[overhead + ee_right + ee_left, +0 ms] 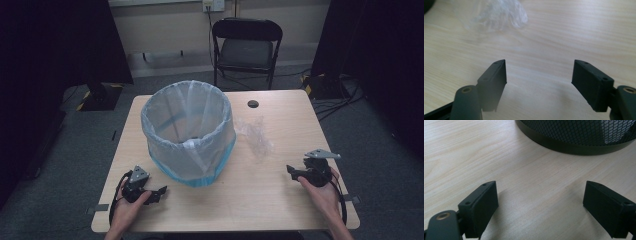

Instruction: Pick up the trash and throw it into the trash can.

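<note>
On the pale wooden desk (pixel 280 195) stands a round black mesh wastebasket lined with a thin translucent plastic bag (pixel 188 131), just left of centre, its blue-tinged bag edge draped low over the near side. At about three o'clock from it, just beside it, lies a crumpled clear plastic bag (pixel 255 134). The person's left hand (pixel 127 206) holds the left gripper (pixel 159 194) low at the desk's seven o'clock corner, jaws spread wide and empty, pointing toward the basket's base. The right hand (pixel 322 192) holds the right gripper (pixel 291 171) at four o'clock, jaws likewise wide apart, empty, aimed toward the crumpled bag. A black folding chair (pixel 247 47) stands beyond the desk at twelve o'clock.
</note>
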Available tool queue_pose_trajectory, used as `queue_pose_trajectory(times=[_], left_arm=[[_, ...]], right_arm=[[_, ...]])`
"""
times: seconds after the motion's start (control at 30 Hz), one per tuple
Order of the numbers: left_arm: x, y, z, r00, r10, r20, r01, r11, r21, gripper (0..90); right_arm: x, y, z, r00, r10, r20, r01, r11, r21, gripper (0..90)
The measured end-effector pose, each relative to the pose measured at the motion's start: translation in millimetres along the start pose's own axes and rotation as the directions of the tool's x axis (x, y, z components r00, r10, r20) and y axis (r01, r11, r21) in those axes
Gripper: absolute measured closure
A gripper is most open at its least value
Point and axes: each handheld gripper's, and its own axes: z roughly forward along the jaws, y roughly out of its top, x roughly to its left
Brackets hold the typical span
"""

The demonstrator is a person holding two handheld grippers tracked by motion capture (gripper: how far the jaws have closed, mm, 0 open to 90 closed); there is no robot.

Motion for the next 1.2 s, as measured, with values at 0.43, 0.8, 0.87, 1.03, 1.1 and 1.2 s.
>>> queue_pose_trajectory(times=[0.43, 0.8, 0.87, 1.03, 1.1, 1.2], left_arm=[[0.0, 0.0, 0.0, 1.0, 0.0, 0.0, 0.0, 1.0, 0.0, 12.2], [0.0, 0.0, 0.0, 1.0, 0.0, 0.0, 0.0, 1.0, 0.0, 12.2], [0.0, 0.0, 0.0, 1.0, 0.0, 0.0, 0.0, 1.0, 0.0, 12.2], [0.3, 0.0, 0.0, 1.0, 0.004, 0.001, -0.004, 1.0, 0.0, 12.2], [0.3, 0.0, -0.1, 1.0, 0.004, 0.0, -0.004, 1.0, 0.0, 12.2], [0.3, 0.0, -0.1, 1.0, 0.005, 0.001, -0.005, 1.0, 0.001, 12.2]], right_arm=[[11.0, 36.2, -0.5, 0.9957, -0.032, -0.086, 0.028, 0.999, -0.044, 34.7], [30.1, 78.8, 9.4, 0.9868, -0.068, -0.147, 0.059, 0.996, -0.067, 32.3], [34.2, 88.8, 14.2, 0.9841, -0.078, -0.16, 0.068, 0.996, -0.064, 30.1], [42.3, 107.7, 29.2, 0.9814, -0.092, -0.169, 0.083, 0.995, -0.057, 27.5], [47.3, 117.0, 37.3, 0.9784, -0.1, -0.181, 0.091, 0.994, -0.056, 27.0], [54.5, 128.8, 59.6, 0.9747, -0.107, -0.196, 0.105, 0.994, -0.02, 29.2]])
